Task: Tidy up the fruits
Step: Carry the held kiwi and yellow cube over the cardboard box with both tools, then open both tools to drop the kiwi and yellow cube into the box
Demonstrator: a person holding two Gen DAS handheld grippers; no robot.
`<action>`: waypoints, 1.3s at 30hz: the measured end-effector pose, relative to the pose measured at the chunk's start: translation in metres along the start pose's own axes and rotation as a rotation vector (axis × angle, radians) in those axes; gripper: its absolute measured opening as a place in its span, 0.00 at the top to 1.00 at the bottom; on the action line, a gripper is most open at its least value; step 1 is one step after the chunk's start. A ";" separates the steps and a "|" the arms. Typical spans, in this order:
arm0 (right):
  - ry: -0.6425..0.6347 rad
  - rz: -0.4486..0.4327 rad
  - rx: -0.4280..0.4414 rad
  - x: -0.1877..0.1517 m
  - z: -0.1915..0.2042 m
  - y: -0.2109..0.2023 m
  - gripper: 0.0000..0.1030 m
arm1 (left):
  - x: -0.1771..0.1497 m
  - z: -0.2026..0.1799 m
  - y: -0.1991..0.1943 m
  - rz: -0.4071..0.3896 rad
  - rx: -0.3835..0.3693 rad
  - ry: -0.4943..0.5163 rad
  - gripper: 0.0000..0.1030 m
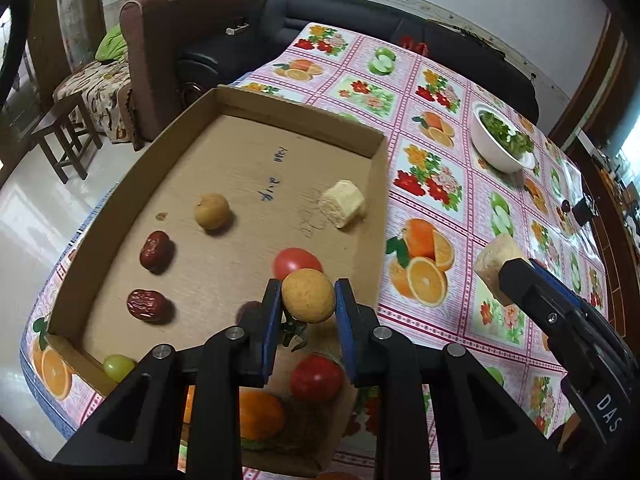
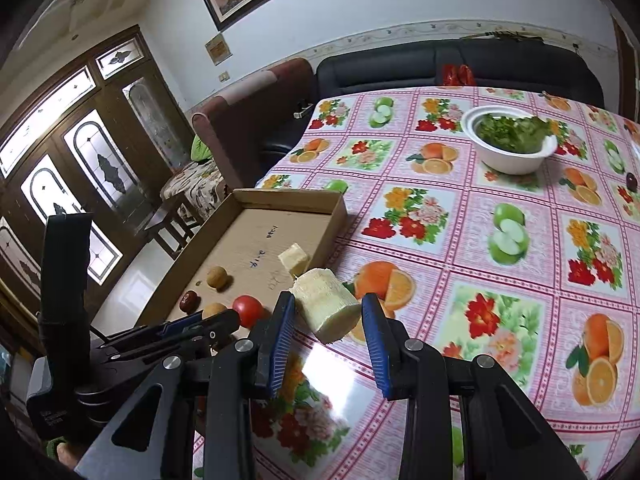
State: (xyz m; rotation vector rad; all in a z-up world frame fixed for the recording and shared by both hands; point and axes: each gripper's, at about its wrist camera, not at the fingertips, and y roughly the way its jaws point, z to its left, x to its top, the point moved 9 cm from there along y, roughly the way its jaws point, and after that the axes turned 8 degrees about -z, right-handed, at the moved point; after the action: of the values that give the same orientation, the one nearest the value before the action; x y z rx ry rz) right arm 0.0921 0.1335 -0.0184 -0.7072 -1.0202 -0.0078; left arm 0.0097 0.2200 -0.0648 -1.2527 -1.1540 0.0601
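Observation:
My left gripper (image 1: 308,296) is shut on a round tan longan (image 1: 308,295) and holds it above the near part of the cardboard tray (image 1: 120,208). In the tray lie another longan (image 1: 212,211), two red dates (image 1: 156,250), a pale sugarcane chunk (image 1: 343,203), two red tomatoes (image 1: 298,262), a green grape (image 1: 118,366) and an orange fruit (image 1: 260,414). My right gripper (image 2: 330,316) is shut on a second pale sugarcane piece (image 2: 326,308), held above the tablecloth just right of the tray (image 2: 292,200). It also shows in the left wrist view (image 1: 498,266).
A white bowl of greens (image 2: 508,144) stands on the fruit-print tablecloth (image 2: 500,280) at the far right. A small dark fruit (image 2: 631,181) lies near the right edge. A black sofa (image 2: 440,68), a brown armchair (image 1: 180,40) and a wooden stool (image 1: 64,136) stand beyond the table.

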 end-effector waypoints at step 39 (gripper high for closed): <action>-0.087 0.149 0.020 0.042 0.054 0.159 0.66 | 0.070 0.080 0.068 0.049 0.112 -0.100 0.77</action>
State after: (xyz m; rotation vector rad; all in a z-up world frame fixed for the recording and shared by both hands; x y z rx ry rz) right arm 0.1243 0.3000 -0.0528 -0.7687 -1.0466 0.1633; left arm 0.0230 0.3438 -0.0815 -1.1889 -1.1896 0.2237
